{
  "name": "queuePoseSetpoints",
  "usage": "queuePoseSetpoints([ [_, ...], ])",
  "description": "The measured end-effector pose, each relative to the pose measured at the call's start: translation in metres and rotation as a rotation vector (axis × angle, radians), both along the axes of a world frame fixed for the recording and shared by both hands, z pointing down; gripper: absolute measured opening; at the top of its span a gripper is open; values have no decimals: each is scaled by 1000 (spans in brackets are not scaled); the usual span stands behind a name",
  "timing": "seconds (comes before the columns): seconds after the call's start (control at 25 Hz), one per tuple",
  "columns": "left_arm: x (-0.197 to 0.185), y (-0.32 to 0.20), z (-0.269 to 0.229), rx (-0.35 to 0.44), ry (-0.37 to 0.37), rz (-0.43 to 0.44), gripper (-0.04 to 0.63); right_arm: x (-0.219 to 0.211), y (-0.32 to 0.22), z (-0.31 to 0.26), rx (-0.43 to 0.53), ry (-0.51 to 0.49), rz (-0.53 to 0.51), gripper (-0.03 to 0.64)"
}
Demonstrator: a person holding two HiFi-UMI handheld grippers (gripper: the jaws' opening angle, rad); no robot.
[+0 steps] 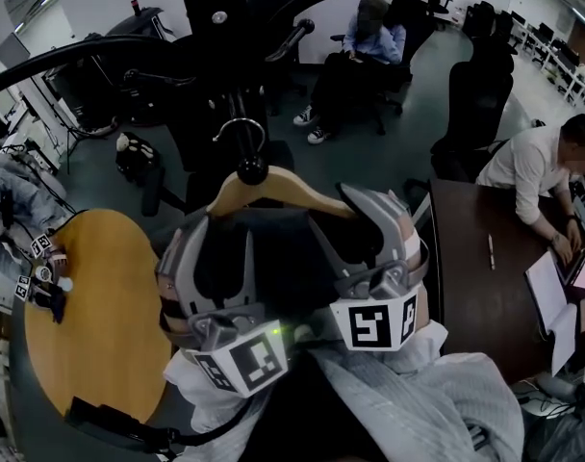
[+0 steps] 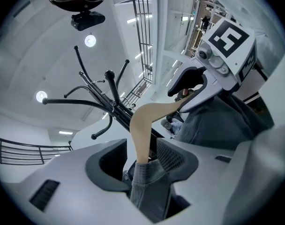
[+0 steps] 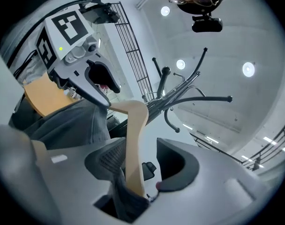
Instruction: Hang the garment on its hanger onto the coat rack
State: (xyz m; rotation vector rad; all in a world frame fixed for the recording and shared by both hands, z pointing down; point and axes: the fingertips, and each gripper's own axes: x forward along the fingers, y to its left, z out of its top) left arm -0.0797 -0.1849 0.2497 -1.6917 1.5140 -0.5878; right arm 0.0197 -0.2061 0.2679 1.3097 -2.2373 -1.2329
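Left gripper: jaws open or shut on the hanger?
Open. The left gripper has its jaws apart, a gap beside the hanger arm between them.

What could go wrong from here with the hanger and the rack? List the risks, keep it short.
1. The left gripper and right gripper stand open around the hanger. Whether its hook sits securely on the rack cannot be told; if not, hanger and garment may fall.
2. The hanger's arms lie between the jaws, so pulling back could snag the garment and drag it off.
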Motion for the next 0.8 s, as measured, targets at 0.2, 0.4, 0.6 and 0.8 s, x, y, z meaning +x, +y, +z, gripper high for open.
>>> queuePoseSetpoints([
  [0.2, 27, 22, -8, -18, 140, 88, 181, 15, 36, -11, 4, -92, -46, 173],
  [0.4, 64, 33, -9, -60, 252, 178, 181, 41, 57, -20, -77, -269, -95, 173],
  [0.6, 105, 33, 12, -175, 379, 271, 179, 72, 62, 0, -228, -432, -85, 155],
  [0.8, 135, 26, 42, -285, 448, 316, 149, 98, 56, 30, -273, -468, -3, 34],
])
